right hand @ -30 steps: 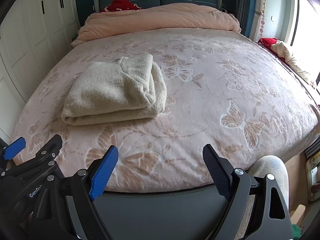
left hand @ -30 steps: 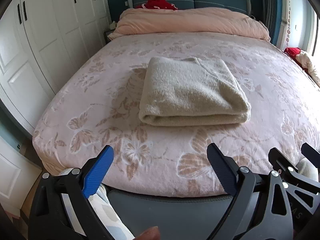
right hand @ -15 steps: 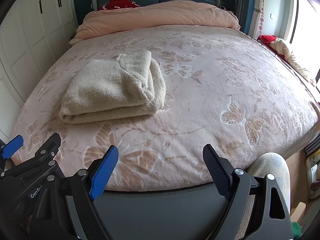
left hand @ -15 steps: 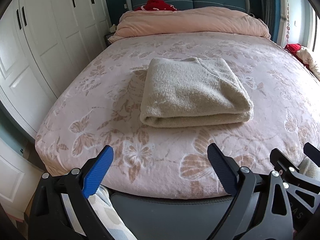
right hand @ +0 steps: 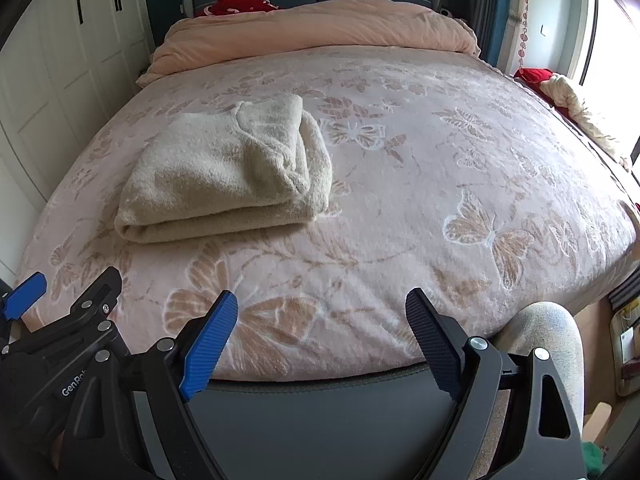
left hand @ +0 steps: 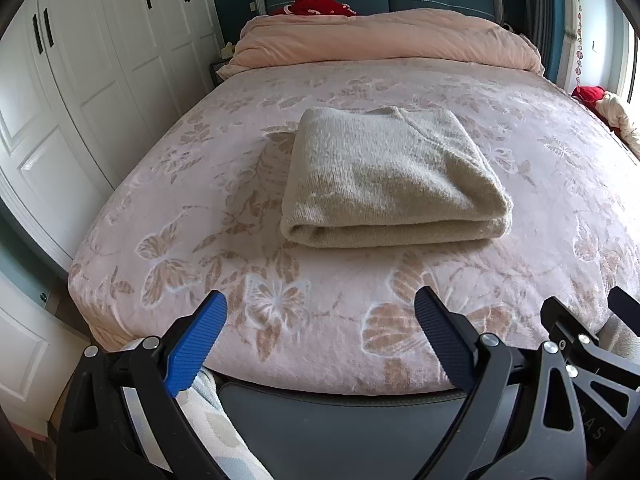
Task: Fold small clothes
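A beige knitted garment (left hand: 392, 176) lies folded into a thick rectangle on the pink butterfly-patterned bed (left hand: 320, 304); it also shows in the right wrist view (right hand: 224, 172), left of centre. My left gripper (left hand: 320, 336) is open and empty, held back over the foot of the bed, well short of the garment. My right gripper (right hand: 322, 332) is open and empty too, at the foot edge, to the right of the left gripper (right hand: 24, 294), whose frame shows at lower left.
A rolled peach duvet (left hand: 384, 40) lies at the headboard with a red item (left hand: 316, 2) behind it. White wardrobe doors (left hand: 80, 80) stand along the left. Red and cream clothes (right hand: 560, 92) lie by the window on the right. My leg (right hand: 548, 344) is by the bed's corner.
Both grippers have lifted and tilted slightly, so the bed and garment sit a little lower in view. The garment has not moved and the jaws stay open.
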{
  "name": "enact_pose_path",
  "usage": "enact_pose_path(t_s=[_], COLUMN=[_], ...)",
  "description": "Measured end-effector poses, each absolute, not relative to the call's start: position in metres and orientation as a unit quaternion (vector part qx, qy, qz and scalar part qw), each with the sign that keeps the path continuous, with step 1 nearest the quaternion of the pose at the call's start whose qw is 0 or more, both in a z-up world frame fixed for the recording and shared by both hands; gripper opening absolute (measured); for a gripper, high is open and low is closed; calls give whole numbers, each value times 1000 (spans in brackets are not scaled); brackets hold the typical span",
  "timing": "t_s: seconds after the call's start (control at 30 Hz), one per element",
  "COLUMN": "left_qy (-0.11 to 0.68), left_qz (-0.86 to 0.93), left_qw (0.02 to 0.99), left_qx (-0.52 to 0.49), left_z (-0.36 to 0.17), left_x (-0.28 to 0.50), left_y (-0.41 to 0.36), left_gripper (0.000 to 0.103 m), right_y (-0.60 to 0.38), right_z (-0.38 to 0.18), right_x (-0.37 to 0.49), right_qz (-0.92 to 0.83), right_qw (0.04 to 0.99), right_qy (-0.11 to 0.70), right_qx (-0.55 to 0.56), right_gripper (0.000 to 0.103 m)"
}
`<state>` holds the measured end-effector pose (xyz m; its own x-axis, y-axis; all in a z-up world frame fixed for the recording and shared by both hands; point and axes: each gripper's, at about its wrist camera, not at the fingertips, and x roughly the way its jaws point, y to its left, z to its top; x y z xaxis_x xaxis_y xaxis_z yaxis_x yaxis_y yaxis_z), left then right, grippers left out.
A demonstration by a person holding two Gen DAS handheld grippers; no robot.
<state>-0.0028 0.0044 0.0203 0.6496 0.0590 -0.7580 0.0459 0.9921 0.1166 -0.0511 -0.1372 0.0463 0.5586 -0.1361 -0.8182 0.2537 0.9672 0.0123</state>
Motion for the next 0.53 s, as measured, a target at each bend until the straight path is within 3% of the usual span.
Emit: enact_pose_path(t_s=[0.53], left_qy=[439], left_qz=[7], left_qw=[897], left_qx=[40], left_z=[11], left_x=[1], left_y=[8], left_gripper=[92], right_y=[-132], right_z=[42], right_x=[-50], right_qz=[-114], right_qw=[880], right_qy=[457], right_qx=[60], right_gripper=[85])
